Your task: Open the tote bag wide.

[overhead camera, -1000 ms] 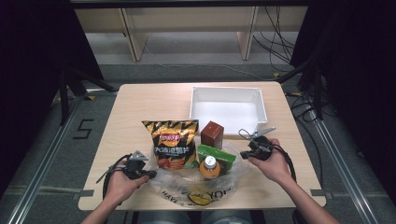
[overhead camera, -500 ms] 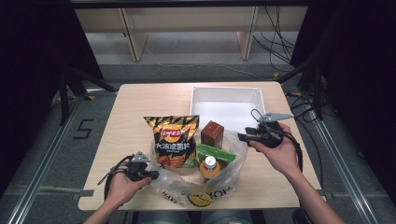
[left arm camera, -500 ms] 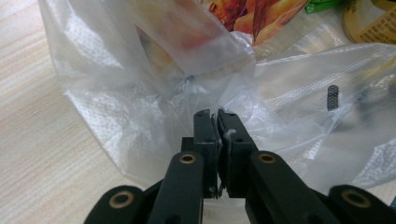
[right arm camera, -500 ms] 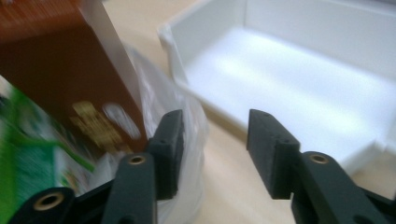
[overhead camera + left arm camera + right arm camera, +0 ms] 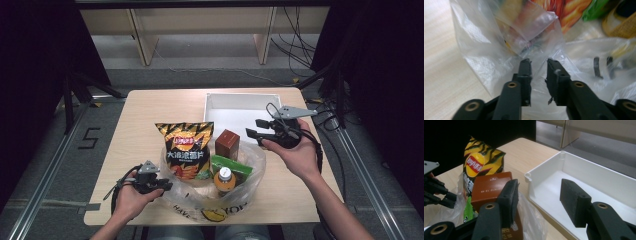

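Note:
A clear plastic bag [image 5: 251,172] sits at the table's front middle. It holds a yellow chips bag [image 5: 186,150], a brown box [image 5: 227,142], a green packet [image 5: 228,164] and an orange-capped bottle [image 5: 225,178]. My left gripper [image 5: 167,186] is at the bag's left edge. Its jaws have just been opening, and the bag film [image 5: 486,50] runs loose through the gap at my left gripper [image 5: 539,61]. My right gripper [image 5: 254,128] hovers above the bag's right rim. Its jaws have just been opening too, and my right gripper [image 5: 539,186] stands open with nothing between them, the brown box [image 5: 490,187] and chips bag [image 5: 479,162] beyond.
A white bin [image 5: 240,99] stands at the back right of the table, just behind my right gripper, and its wall [image 5: 584,162] is close in the right gripper view. Bare tabletop [image 5: 150,110] lies at the back left. The table's front edge is near my left hand.
My right gripper has let go of the bag's right rim, risen and opened. My left gripper has stayed at the bag's left edge.

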`<state>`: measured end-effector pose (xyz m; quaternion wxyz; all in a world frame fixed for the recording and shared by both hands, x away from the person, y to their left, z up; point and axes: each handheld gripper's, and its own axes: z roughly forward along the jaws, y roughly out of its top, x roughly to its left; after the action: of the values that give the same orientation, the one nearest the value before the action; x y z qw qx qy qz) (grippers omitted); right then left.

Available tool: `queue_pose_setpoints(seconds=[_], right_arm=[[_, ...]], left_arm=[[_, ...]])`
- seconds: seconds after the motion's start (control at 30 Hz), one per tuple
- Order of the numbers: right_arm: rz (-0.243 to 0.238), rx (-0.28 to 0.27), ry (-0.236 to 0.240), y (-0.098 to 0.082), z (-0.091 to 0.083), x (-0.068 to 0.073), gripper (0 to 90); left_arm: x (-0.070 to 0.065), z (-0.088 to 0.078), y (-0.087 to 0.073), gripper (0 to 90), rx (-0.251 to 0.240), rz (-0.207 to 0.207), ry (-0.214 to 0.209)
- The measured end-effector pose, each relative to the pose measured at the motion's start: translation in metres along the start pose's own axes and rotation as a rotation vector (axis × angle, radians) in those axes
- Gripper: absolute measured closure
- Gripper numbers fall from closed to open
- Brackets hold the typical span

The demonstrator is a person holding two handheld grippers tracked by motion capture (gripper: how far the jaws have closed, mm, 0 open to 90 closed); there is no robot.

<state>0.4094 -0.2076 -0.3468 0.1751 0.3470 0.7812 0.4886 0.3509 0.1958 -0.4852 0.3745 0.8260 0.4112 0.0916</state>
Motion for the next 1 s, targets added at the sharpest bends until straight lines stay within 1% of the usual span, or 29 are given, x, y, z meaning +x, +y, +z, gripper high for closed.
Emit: queue_pose_setpoints(seconds=[0.03, 0.07, 0.1, 0.13, 0.17, 0.2, 0.23, 0.27, 0.3, 0.33, 0.37, 0.43, 0.47, 0.5, 0.53, 0.57, 0.6, 0.63, 0.67, 0.73, 0.77, 0.8, 0.87, 0.9, 0.97, 1.0], right_arm=[[0.006, 0.008, 0.009, 0.000, 0.001, 0.001, 49.4], [-0.006, 0.003, 0.010, 0.000, 0.003, 0.000, 49.4], [-0.005, -0.003, 0.008, -0.001, 0.004, 0.002, 49.4], [-0.010, -0.010, 0.007, -0.001, 0.005, 0.002, 49.4], [-0.010, 0.002, 0.018, 0.000, 0.005, 0.002, 49.4], [0.003, 0.012, 0.023, 0.000, 0.005, 0.003, 49.4], [0.000, 0.002, 0.016, 0.000, 0.006, 0.003, 49.3], [-0.001, -0.002, 0.023, 0.001, 0.007, 0.003, 49.2], [-0.018, 0.000, 0.027, 0.001, 0.007, 0.002, 49.2], [-0.013, -0.002, 0.027, 0.002, 0.008, 0.003, 49.1], [0.004, 0.014, 0.019, 0.002, 0.006, 0.005, 49.0], [-0.014, 0.010, 0.025, 0.003, 0.008, 0.005, 48.9], [-0.024, 0.007, 0.023, 0.003, 0.008, 0.005, 48.9], [-0.002, 0.017, 0.030, 0.003, 0.009, 0.007, 48.9], [-0.010, 0.011, 0.032, 0.004, 0.010, 0.007, 48.8], [-0.018, 0.009, 0.043, 0.004, 0.012, 0.007, 48.7], [-0.014, 0.010, 0.034, 0.004, 0.013, 0.008, 48.5], [-0.014, 0.023, 0.042, 0.004, 0.013, 0.008, 48.4], [-0.030, 0.014, 0.036, 0.005, 0.014, 0.008, 48.3], [-0.025, 0.009, 0.045, 0.006, 0.016, 0.008, 48.1], [-0.011, 0.008, 0.043, 0.007, 0.017, 0.010, 47.9], [-0.011, 0.013, 0.049, 0.009, 0.018, 0.010, 47.8], [-0.021, -0.001, 0.058, 0.012, 0.022, 0.010, 47.4], [-0.019, 0.009, 0.059, 0.014, 0.022, 0.010, 47.3], [-0.011, 0.015, 0.064, 0.017, 0.024, 0.012, 46.8], [-0.022, 0.002, 0.075, 0.018, 0.027, 0.011, 46.8]], left_arm=[[-0.001, -0.001, 0.000, 65.8, -0.022, -0.010, 0.001], [-0.001, -0.003, 0.001, 63.9, -0.048, -0.015, 0.008], [-0.002, -0.005, 0.002, 61.0, -0.068, -0.029, 0.009], [-0.003, -0.006, 0.002, 58.3, -0.078, -0.032, 0.011], [-0.003, -0.008, 0.003, 56.0, -0.094, -0.023, 0.009], [-0.004, -0.010, 0.003, 53.3, -0.103, -0.028, 0.014], [-0.004, -0.010, 0.003, 50.5, -0.118, -0.026, 0.017], [-0.004, -0.012, 0.003, 47.6, -0.123, -0.013, 0.018], [-0.004, -0.012, 0.003, 45.4, -0.131, -0.018, 0.017], [-0.004, -0.013, 0.003, 43.8, -0.146, -0.021, 0.023], [-0.006, -0.013, 0.003, 42.0, -0.158, -0.040, 0.017], [-0.007, -0.014, 0.003, 39.9, -0.172, -0.044, 0.022], [-0.007, -0.015, 0.004, 39.3, -0.185, -0.035, 0.023], [-0.006, -0.017, 0.005, 38.8, -0.186, -0.021, 0.026], [-0.007, -0.018, 0.006, 38.4, -0.208, -0.035, 0.026], [-0.008, -0.019, 0.006, 37.9, -0.221, -0.038, 0.028], [-0.008, -0.020, 0.007, 37.0, -0.226, -0.031, 0.034], [-0.009, -0.021, 0.008, 36.5, -0.236, -0.032, 0.034], [-0.009, -0.022, 0.008, 35.9, -0.243, -0.032, 0.042], [-0.010, -0.023, 0.009, 34.0, -0.251, -0.036, 0.042], [-0.011, -0.022, 0.010, 33.4, -0.256, -0.040, 0.037], [-0.011, -0.022, 0.010, 32.9, -0.258, -0.044, 0.037], [-0.013, -0.023, 0.011, 31.9, -0.262, -0.045, 0.037], [-0.013, -0.023, 0.012, 31.8, -0.266, -0.033, 0.039], [-0.015, -0.024, 0.013, 31.7, -0.272, -0.038, 0.040], [-0.015, -0.024, 0.014, 32.0, -0.273, -0.033, 0.038]])
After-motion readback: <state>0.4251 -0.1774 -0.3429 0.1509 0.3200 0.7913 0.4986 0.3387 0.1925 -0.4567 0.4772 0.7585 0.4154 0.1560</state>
